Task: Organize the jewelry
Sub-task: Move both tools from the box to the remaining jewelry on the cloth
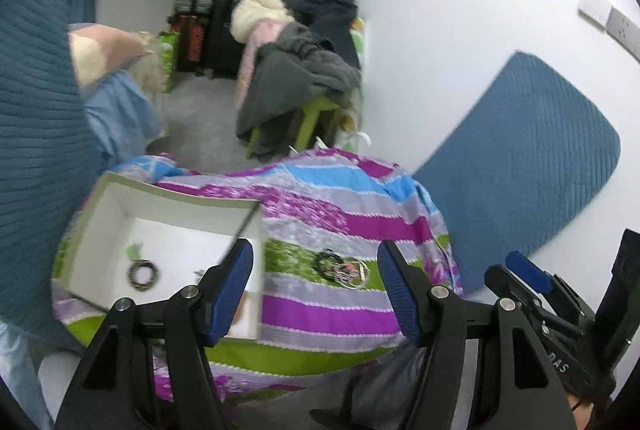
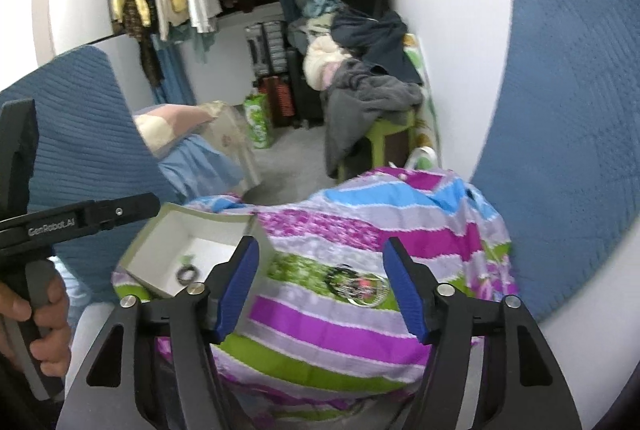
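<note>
Striped cloth [image 1: 320,230] spread under white box [image 1: 120,213], bracelet [image 1: 143,274] inside. Jewelry pile [image 2: 358,288] on green stripe beside box, ahead between right gripper [image 2: 320,288] fingers. Left gripper [image 1: 316,290] likewise spread wide, empty.

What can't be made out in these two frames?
- Jewelry pile on the striped cloth: tangled and blurred in both views; pieces uncountable.
- White box: left wrist view, near right corner hidden by a finger.
- Green item in box: too small.
</note>
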### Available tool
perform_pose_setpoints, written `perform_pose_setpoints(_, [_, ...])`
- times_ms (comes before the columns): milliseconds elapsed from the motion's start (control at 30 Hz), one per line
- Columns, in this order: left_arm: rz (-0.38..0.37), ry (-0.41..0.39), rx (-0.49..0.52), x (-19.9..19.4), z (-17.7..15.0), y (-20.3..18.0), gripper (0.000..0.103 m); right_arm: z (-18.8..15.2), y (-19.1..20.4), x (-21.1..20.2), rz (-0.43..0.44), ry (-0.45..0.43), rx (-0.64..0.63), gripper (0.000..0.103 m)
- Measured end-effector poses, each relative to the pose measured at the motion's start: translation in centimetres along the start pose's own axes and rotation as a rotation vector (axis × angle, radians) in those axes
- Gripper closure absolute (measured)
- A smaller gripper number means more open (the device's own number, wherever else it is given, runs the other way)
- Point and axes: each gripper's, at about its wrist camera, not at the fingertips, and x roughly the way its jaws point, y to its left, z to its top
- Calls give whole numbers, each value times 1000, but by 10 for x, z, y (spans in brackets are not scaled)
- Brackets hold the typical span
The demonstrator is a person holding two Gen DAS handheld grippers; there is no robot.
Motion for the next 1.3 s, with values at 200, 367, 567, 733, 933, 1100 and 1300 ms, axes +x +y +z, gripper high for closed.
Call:
perform_pose_setpoints(200, [-30, 85, 38, 49, 5, -17, 40, -2, -32, 22, -57, 50, 49, 60])
perform_pose_setpoints(367, [-49, 99, 73, 74, 0, -23, 40, -6, -45, 35, -25, 75, 48, 61])
perform_pose_setpoints(567, [-95, 127, 85, 121, -31, -22, 52, -50, -63, 75, -41, 92, 25, 73])
perform_pose_setpoints(733, [-132, 195, 98, 156, -57, -30, 57, -83, -78, 109, -18, 155, 83, 83])
perform_pose_setpoints(933, [-131, 244, 103, 208, -75, -33, 62, -98, -95, 140, 10, 222, 107, 85])
perform_pose_setpoints(1100, [-102, 257, 92, 242, -77, -25, 63, -98, -104, 163, 37, 242, 117, 85])
perform_pose_setpoints(1300, [-56, 297, 139, 273, -85, -27, 72, -99, -111, 184, 67, 271, 129, 85])
